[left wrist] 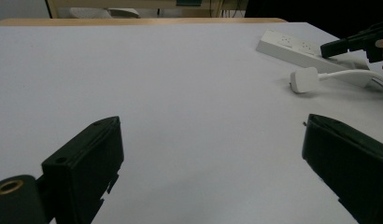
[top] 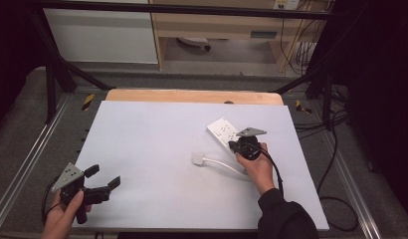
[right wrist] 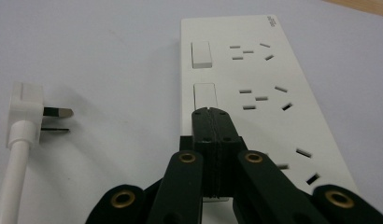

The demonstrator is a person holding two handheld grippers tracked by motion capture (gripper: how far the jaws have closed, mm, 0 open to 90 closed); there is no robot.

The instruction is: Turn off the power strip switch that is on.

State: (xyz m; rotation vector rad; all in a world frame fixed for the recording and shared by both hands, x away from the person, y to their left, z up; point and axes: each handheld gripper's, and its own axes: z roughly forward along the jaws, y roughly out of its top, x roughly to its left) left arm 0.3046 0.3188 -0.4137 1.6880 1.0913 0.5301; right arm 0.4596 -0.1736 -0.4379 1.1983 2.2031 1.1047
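Switch-pressing looks in hand: right gripper [right wrist: 211, 112], jaws pinched together and empty, tips a rocker switch [right wrist: 205, 97] on the power strip [top: 223, 130] at the table's two o'clock, next needing downward push; left gripper [top: 103, 178] gapes wide at seven o'clock.

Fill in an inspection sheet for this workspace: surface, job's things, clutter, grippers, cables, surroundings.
Surface: white table top, wooden edge at the far side.
Job's things: white power strip lying flat; white plug beside it, unplugged, prongs bare.
Clutter: nothing seen.
Grippers: right gripper shut, fingers over the power strip's rocker switches; left gripper open, holding nothing, near the table's front left corner.
Cables: plug's white cord runs toward the right hand; black cables on the floor.
Surroundings: black frame, grey floor, wooden furniture behind.
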